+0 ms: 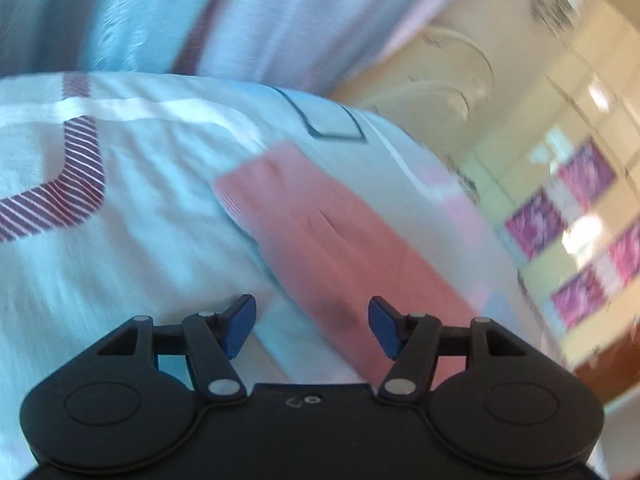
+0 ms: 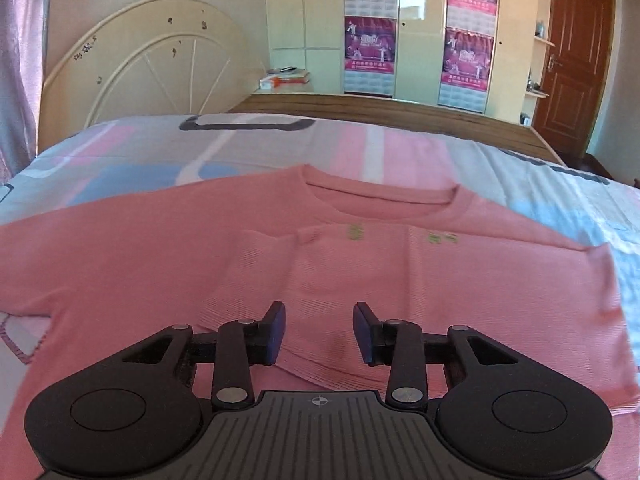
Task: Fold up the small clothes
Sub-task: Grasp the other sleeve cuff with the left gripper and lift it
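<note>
Pink T-shirt (image 2: 360, 248) lies flat on the bed (image 2: 120, 148), neckline at the far side, a fold of its own cloth doubled over the middle. The right gripper (image 2: 319, 330) hovers just over the near hem, its blue fingers (image 2: 276, 332) spread wide with nothing between them. In the blurred left wrist view the left gripper (image 1: 312, 326) also stands wide open and empty, with a strip of the pink shirt running away to the left between its fingers (image 1: 242, 324) across the patterned bedsheet (image 1: 120, 220). A cream headboard (image 2: 160, 64) rises at the far left, wardrobe doors with magenta posters (image 2: 370, 24) beyond, a brown door (image 2: 576, 52) far right.
</note>
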Available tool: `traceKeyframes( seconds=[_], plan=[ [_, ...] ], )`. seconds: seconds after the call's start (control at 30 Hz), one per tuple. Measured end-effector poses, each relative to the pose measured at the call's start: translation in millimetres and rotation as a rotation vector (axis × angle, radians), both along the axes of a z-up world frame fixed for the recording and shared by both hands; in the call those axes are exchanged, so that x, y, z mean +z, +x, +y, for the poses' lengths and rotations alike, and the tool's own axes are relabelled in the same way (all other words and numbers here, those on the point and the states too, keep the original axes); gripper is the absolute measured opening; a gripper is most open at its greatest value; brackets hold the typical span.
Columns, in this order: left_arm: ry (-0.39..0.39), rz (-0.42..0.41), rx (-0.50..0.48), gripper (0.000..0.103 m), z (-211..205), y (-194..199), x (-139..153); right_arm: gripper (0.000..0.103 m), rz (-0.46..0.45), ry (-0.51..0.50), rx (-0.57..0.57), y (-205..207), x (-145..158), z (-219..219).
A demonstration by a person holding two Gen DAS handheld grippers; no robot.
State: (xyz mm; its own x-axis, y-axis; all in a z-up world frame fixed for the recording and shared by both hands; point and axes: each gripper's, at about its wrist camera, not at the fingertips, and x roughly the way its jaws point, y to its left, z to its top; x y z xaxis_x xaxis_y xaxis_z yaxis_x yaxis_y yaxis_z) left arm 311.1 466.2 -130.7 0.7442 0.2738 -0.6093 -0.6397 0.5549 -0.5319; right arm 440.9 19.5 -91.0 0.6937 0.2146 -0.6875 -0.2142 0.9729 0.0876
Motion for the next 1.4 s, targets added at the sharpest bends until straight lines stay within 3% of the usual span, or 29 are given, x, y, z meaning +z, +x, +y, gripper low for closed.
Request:
traceKeyframes(
  seconds=[0.13,0.23,0.3,0.37,0.43,0.5,0.6,0.77,0.97,1.17,1.33,1.4],
  plan=[
    [-0.037,-0.07,0.032,0.059,25,2,-5,0.037,0.002,-0.033,-0.024,10,1,12],
    [-0.039,-0.087,0.043,0.055,32,8,-6,0.037,0.005,-0.056,-0.102,19,-1,8],
    [-0.019,-0.069,0.042,0.042,36,18,-6,0.037,0.018,-0.079,-0.178,24,-5,-5],
    [0.002,-0.029,0.033,0.011,38,22,-7,0.037,0.037,-0.061,-0.223,29,-9,-16],
    [0.01,-0.022,0.013,0.01,39,24,-9,0.037,0.048,-0.045,-0.247,29,-10,-26],
    [0.065,0.0,-0.015,0.009,31,30,0,0.037,0.044,-0.042,-0.254,26,-9,-34],
    [0.115,-0.03,-0.095,0.009,5,45,16,0.037,0.037,-0.037,-0.266,19,-6,-44],
    [0.185,-0.094,-0.318,0.009,-81,88,48,0.037,0.028,-0.015,-0.298,8,0,-67],
    [0.234,-0.12,-0.617,0.009,-229,131,71,0.037,0.005,0.04,-0.334,-3,10,-100],
    [0.276,-0.051,-0.874,0.009,-379,152,55,0.037,0.019,0.12,-0.355,-14,8,-129],
    [0.336,0.043,-1.017,0.009,-466,160,24,0.037,0.039,0.187,-0.366,-28,5,-157],
    [0.367,0.091,-1.056,0.013,-492,161,9,0.037,0.05,0.226,-0.363,-32,3,-167]
  ],
)
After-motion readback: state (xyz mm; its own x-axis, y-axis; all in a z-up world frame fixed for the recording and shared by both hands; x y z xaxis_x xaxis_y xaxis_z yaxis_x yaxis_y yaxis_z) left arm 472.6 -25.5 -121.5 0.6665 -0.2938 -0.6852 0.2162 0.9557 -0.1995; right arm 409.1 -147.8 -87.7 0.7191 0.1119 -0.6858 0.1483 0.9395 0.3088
